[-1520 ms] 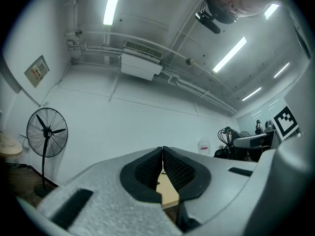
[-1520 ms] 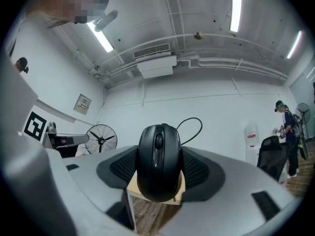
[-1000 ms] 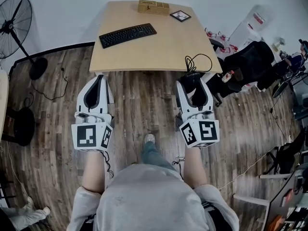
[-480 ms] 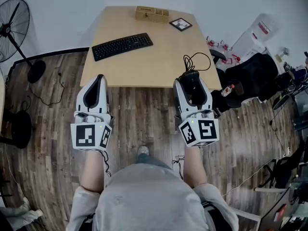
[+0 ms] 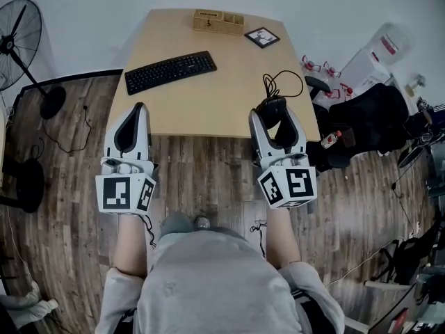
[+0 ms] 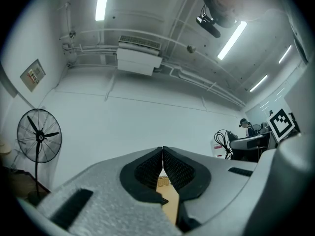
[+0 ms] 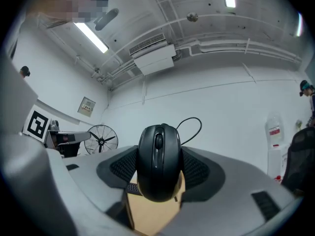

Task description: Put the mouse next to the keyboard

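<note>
A black keyboard [image 5: 170, 72] lies at an angle on the left part of the light wooden table [image 5: 208, 96]. My right gripper [image 5: 275, 114] is shut on a black wired mouse [image 5: 272, 108] [image 7: 158, 161] over the table's near right edge. The mouse's cable [image 5: 282, 85] loops on the tabletop behind it. In the right gripper view the mouse stands upright between the two pads, wheel facing the camera. My left gripper [image 5: 134, 113] [image 6: 162, 151] hangs at the table's near left edge, shut with its tips touching and nothing held.
A wooden box [image 5: 218, 21] and a small framed picture [image 5: 262, 37] sit at the table's far edge. A standing fan [image 5: 21, 40] is on the floor at the left. A dark chair with bags [image 5: 365, 113] and a water dispenser [image 5: 384, 51] crowd the right side.
The person has stepped closer to the table. Both grippers now reach its near edge, and the right one still holds the mouse.
</note>
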Motion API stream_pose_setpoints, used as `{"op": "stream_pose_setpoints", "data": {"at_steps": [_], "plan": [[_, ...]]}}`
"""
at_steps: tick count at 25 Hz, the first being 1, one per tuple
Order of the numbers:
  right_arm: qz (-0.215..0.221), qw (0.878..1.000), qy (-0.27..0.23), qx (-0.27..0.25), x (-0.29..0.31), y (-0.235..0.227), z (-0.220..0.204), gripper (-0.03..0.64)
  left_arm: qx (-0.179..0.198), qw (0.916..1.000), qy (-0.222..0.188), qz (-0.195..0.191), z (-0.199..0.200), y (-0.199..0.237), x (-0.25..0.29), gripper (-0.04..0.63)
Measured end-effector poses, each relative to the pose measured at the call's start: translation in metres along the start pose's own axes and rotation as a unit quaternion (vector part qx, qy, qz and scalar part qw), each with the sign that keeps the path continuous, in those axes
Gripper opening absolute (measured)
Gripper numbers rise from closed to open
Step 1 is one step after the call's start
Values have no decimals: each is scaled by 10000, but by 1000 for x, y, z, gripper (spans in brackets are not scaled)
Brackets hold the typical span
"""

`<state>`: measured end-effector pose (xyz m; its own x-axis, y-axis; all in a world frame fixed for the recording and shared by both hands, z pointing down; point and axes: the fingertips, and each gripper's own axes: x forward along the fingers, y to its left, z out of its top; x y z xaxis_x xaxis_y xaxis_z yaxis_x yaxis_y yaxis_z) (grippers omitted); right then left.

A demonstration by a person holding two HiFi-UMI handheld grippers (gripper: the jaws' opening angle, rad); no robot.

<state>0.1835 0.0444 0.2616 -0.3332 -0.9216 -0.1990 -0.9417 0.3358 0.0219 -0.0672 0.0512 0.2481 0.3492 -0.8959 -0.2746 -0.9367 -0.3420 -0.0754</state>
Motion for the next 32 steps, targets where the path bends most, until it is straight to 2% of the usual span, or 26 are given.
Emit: {"op": "stream_pose_setpoints", "data": {"at_steps": [13,32], "plan": [[-114,9999,10,86,58,-35,-19,261,-32,10000,25,-17,-24,16,66,11],[-426,9991,38,25,228,-41,-44,261,-157,9996,89,-200,-70,130,203,11]]}}
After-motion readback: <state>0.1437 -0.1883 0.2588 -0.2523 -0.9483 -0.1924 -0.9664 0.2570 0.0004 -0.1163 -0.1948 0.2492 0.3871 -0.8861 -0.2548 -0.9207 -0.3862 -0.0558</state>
